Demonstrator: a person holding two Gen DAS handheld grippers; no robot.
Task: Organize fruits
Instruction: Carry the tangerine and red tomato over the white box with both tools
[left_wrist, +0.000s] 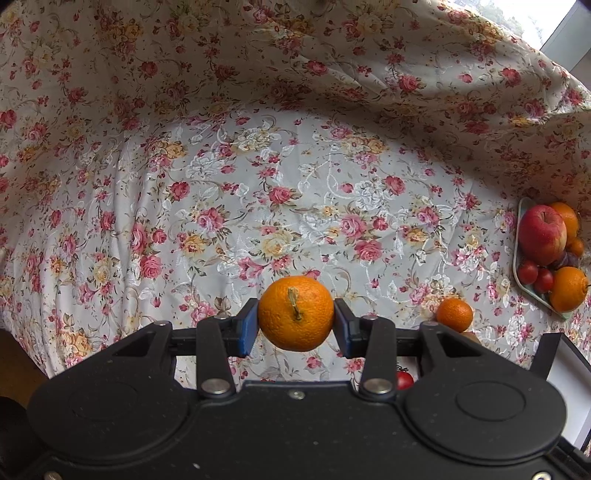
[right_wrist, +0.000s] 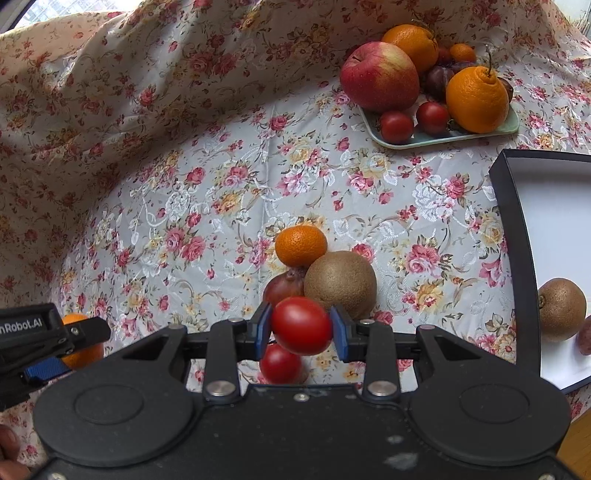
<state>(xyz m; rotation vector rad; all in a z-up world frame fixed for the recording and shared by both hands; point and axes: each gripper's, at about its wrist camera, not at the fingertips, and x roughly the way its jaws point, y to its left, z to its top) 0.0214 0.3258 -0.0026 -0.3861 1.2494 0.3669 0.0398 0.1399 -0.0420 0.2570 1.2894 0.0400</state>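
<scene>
Your left gripper (left_wrist: 295, 325) has its blue pads pressed against both sides of a stemmed orange mandarin (left_wrist: 295, 314), held above the floral tablecloth (left_wrist: 258, 192); your right gripper (right_wrist: 301, 328) is closed the same way on a glossy red cherry tomato (right_wrist: 301, 326); beneath it lie a second red tomato (right_wrist: 280, 363), a brown fuzzy kiwi (right_wrist: 340, 282), a dark red plum (right_wrist: 282, 290) and a small orange tangerine (right_wrist: 301, 245), all bunched together; the pale green tray (right_wrist: 436, 142) at the back holds a red apple (right_wrist: 378, 75), oranges and more tomatoes; the black-rimmed white box (right_wrist: 517, 236) on your right holds another kiwi (right_wrist: 561, 308).
</scene>
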